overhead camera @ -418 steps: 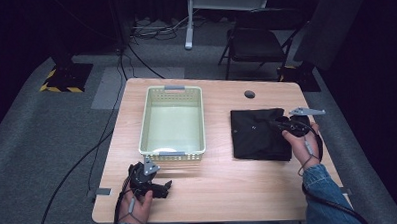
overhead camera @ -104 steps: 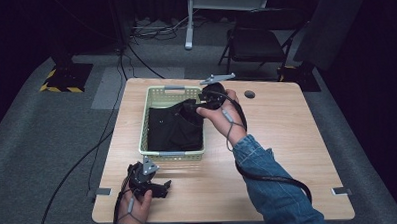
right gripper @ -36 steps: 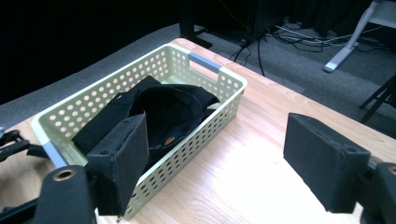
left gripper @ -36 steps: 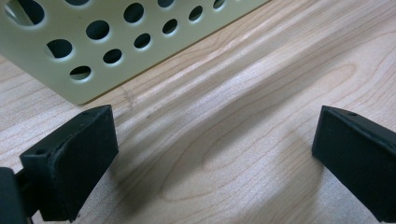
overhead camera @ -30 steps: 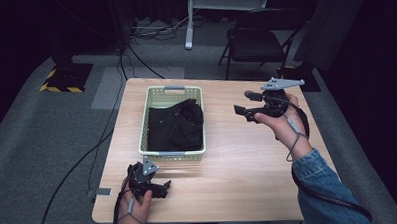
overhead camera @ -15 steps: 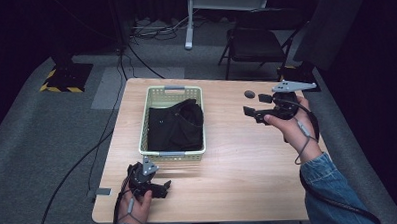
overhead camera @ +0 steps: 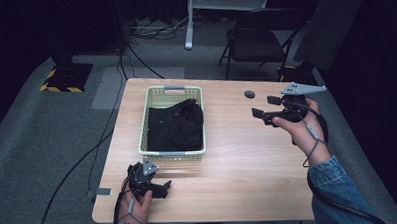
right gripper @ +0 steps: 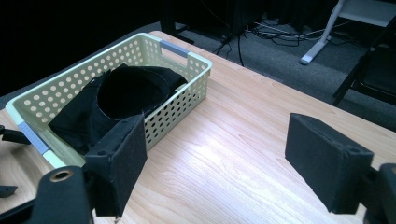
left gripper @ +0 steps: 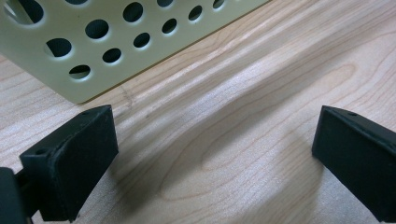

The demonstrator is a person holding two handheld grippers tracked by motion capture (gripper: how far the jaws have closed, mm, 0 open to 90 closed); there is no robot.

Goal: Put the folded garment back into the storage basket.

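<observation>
A black garment (overhead camera: 176,125) (right gripper: 122,100) lies bunched inside the pale green perforated basket (overhead camera: 156,101) (right gripper: 196,63) on the left half of the wooden table (overhead camera: 238,160). My right gripper (overhead camera: 263,107) (right gripper: 212,163) hovers above the table's right side, held in a hand with a denim sleeve. It points left toward the basket, and its jaws stand wide apart with nothing between them. My left gripper (overhead camera: 161,186) (left gripper: 210,158) rests at the near left of the table, just in front of the basket's wall (left gripper: 93,46), open and empty.
A dark round grommet hole (overhead camera: 249,94) sits near the table's far edge. Behind the table stand a black chair (overhead camera: 256,45), a white stand leg (overhead camera: 189,42) and cables on the grey carpet. A yellow-and-black striped base (overhead camera: 65,79) is at the far left.
My right gripper has drifted further right, away from the basket, and a little toward me. The garment stays in the basket and the left gripper has kept still.
</observation>
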